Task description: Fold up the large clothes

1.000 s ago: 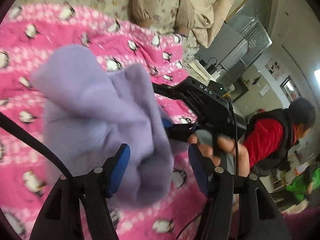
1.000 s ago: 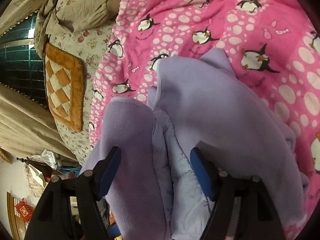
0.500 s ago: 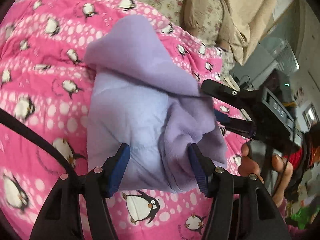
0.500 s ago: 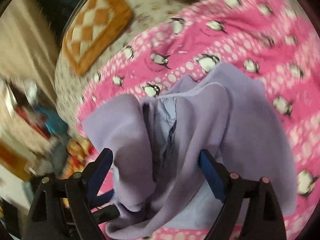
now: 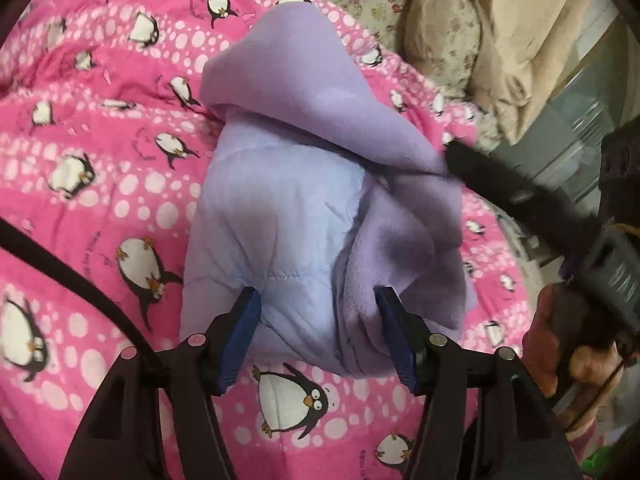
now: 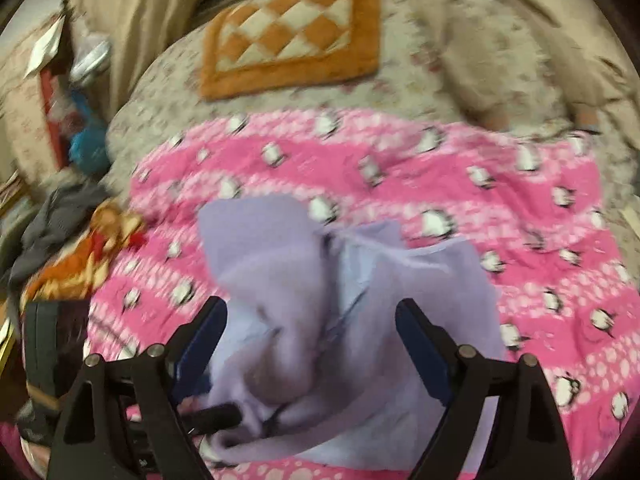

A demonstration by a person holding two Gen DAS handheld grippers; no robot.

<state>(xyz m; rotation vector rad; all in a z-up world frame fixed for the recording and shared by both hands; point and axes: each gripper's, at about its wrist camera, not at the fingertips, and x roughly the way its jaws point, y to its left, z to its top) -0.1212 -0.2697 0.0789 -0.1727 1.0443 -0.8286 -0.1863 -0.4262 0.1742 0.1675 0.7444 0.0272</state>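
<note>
Both left gripper (image 5: 318, 336) and right gripper (image 6: 312, 344) gape, gripping nothing; lavender fleece jacket (image 5: 320, 184) on penguin blanket (image 5: 100, 128) looks (blurry) loosely bundled, may spring open.

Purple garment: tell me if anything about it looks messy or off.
The garment is a lumpy bundle on the penguin blanket, not a flat fold. Its fleece outer layer drapes askew over the paler quilted lining, which bulges out. Both grippers, left and right, are open, gripping nothing.
</note>
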